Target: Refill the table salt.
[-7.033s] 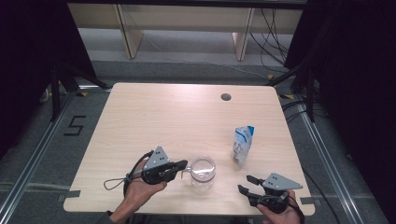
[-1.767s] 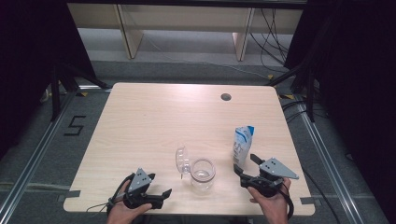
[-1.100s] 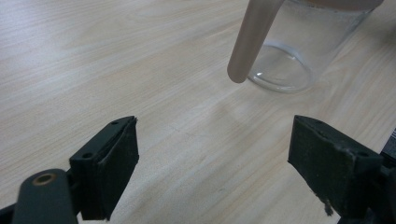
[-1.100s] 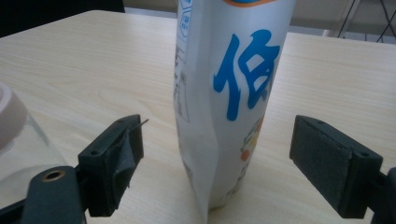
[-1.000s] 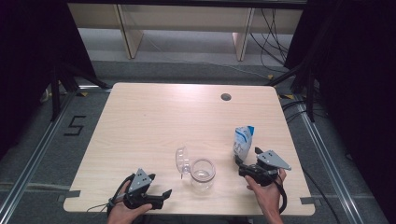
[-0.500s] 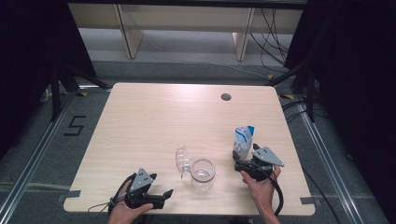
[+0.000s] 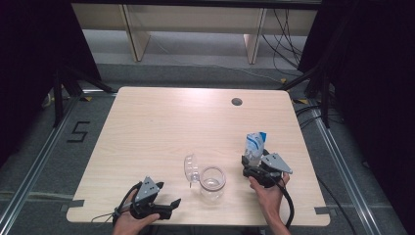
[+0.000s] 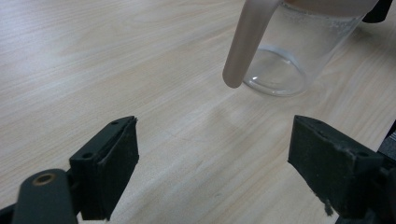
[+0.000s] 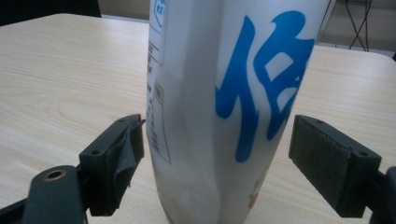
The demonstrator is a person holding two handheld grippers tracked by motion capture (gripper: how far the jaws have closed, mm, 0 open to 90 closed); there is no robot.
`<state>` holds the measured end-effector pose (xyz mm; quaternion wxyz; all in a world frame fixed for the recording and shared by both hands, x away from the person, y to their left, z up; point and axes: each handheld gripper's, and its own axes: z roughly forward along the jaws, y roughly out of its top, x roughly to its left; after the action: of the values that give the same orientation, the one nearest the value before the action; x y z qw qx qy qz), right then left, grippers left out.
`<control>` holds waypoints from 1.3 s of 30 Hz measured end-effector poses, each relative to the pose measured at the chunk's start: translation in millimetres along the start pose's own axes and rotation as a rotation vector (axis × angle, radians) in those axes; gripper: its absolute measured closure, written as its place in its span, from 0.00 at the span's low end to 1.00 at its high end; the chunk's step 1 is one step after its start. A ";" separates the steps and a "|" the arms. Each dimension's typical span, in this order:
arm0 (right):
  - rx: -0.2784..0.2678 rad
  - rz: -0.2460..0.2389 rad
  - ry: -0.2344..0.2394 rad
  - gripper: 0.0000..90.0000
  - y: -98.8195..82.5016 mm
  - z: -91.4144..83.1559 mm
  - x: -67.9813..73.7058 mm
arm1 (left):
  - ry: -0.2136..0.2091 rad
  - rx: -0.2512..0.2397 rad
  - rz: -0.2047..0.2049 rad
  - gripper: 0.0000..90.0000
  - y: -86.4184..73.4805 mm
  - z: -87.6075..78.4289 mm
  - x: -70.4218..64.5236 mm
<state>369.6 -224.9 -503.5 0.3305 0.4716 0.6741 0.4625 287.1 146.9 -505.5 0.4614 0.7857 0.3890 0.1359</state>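
A white carton with blue print (image 7: 255,146) (image 9: 224,102) stands upright on the table's right side. My right gripper (image 7: 250,166) (image 9: 217,170) is open, its jaws on either side of the carton's lower part without pressing it. A clear glass jar (image 7: 212,182) (image 8: 289,56) sits near the front middle, with its clear lid (image 7: 190,169) (image 8: 245,44) leaning at its left. My left gripper (image 7: 171,204) (image 8: 212,168) rests open near the front edge, pointing at the jar with bare table between its jaws.
The wooden table (image 7: 166,127) has a dark cable hole (image 7: 237,102) at the back right. Beyond the far edge stand shelf legs and cables on the floor. A cable (image 7: 288,205) trails from the right gripper.
My right gripper has moved forward from the front right until its jaws flank the carton. Much earlier the left gripper was at the jar; it now rests at the front edge.
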 end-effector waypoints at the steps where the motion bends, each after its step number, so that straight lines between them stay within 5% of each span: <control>1: 0.000 -0.001 -0.004 0.21 -0.5 1.0 0.6 | -0.003 0.001 0.002 0.17 0.0 0.1 0.2; 10: 0.007 0.006 -0.021 0.22 -5.5 10.0 0.1 | -0.004 -0.001 0.002 0.17 0.0 0.0 -0.1; 11: 0.013 0.046 -0.026 0.21 -6.2 9.9 3.3 | 0.002 0.005 0.003 0.17 0.3 -0.5 -0.3; 19: -0.016 0.050 0.002 0.18 -6.3 13.7 0.8 | -0.006 0.004 0.003 0.17 0.2 0.2 -0.1; 31: -0.015 -0.004 -0.001 0.22 -6.0 16.6 1.7 | -0.014 0.006 0.006 0.17 0.1 0.4 -1.5; 39: -0.037 0.009 -0.018 0.29 -5.9 19.7 0.6 | -0.013 0.005 0.007 0.17 0.3 0.1 -1.3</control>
<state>384.8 -219.0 -516.0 0.3431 0.4728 0.6603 0.4720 286.5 145.8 -505.1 0.4617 0.7891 0.3833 0.1315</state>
